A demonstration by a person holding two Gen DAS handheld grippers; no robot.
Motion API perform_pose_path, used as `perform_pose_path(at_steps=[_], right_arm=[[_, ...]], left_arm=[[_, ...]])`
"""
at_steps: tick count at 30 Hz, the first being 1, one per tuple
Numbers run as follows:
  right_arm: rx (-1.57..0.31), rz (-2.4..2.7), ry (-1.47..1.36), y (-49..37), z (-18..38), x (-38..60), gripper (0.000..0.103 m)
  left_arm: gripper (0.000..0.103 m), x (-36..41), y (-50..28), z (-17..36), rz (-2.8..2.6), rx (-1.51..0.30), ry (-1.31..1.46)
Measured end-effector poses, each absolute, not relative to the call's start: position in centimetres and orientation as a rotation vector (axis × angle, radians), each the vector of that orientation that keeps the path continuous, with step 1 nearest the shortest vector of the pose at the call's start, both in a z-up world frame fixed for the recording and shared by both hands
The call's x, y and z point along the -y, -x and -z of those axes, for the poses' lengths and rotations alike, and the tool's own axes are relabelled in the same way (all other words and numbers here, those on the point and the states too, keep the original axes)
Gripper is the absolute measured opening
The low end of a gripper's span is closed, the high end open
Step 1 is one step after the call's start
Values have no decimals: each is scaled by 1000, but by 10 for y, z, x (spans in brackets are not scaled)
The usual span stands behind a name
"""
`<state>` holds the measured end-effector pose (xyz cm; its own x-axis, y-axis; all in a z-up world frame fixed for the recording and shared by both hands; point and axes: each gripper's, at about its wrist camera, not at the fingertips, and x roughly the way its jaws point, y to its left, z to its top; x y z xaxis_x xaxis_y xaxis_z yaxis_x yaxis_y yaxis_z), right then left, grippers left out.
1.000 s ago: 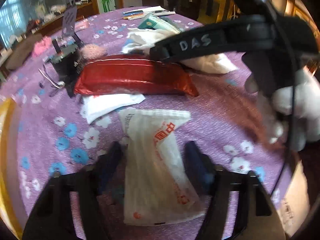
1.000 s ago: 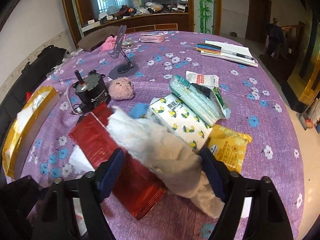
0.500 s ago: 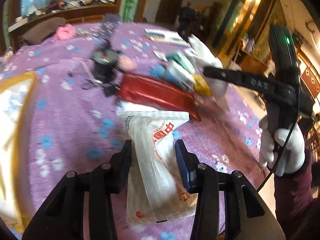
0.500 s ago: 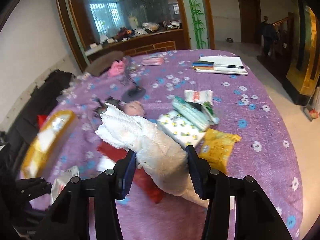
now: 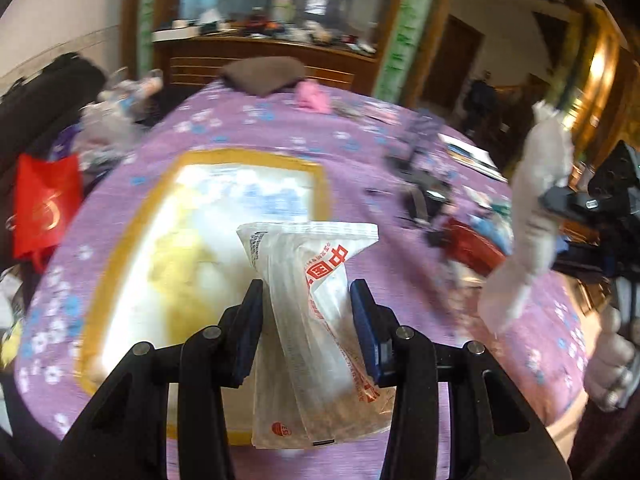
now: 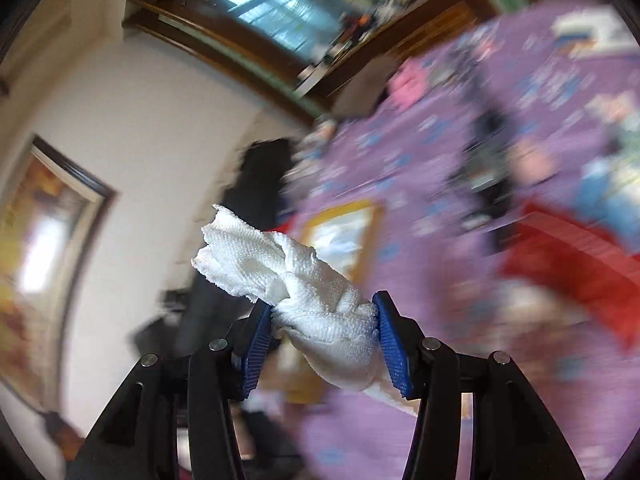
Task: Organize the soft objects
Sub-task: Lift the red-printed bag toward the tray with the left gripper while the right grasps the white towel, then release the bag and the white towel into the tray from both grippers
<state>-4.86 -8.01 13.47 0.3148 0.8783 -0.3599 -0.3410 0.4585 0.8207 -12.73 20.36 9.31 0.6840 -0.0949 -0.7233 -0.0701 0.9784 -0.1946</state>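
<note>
My left gripper (image 5: 307, 292) is shut on a clear plastic packet with red print (image 5: 316, 320) and holds it in the air above a large yellow-rimmed bag (image 5: 208, 240) lying on the purple flowered tablecloth (image 5: 260, 128). My right gripper (image 6: 325, 312) is shut on a crumpled white towel (image 6: 296, 280), lifted off the table; the towel also shows hanging at the right of the left wrist view (image 5: 532, 224). The yellow-rimmed bag shows blurred beyond the towel in the right wrist view (image 6: 344, 236).
A red flat packet (image 5: 472, 244) and a black motor-like object (image 5: 428, 200) lie to the right on the table. A pink soft item (image 5: 312, 96) and a brown cushion (image 5: 260, 74) sit at the far edge. A red bag (image 5: 44, 208) hangs at the left.
Both grippers have lifted and swung left: the left carries its packet from beside the red packet to above the yellow-rimmed bag; the right has raised the towel and turned toward the wall.
</note>
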Motion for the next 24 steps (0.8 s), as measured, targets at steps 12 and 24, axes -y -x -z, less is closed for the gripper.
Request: perform_pose_path(at_steps=[12,24], right_arm=[[-1158,-1035,-973,-15,-64,-33,52],[-992,-745,-469,-21,-95,-75,85]], left_arm=[[41,-254,106,-45,-42,-925,281],[52,-261,101,-41,-14,-945,311]])
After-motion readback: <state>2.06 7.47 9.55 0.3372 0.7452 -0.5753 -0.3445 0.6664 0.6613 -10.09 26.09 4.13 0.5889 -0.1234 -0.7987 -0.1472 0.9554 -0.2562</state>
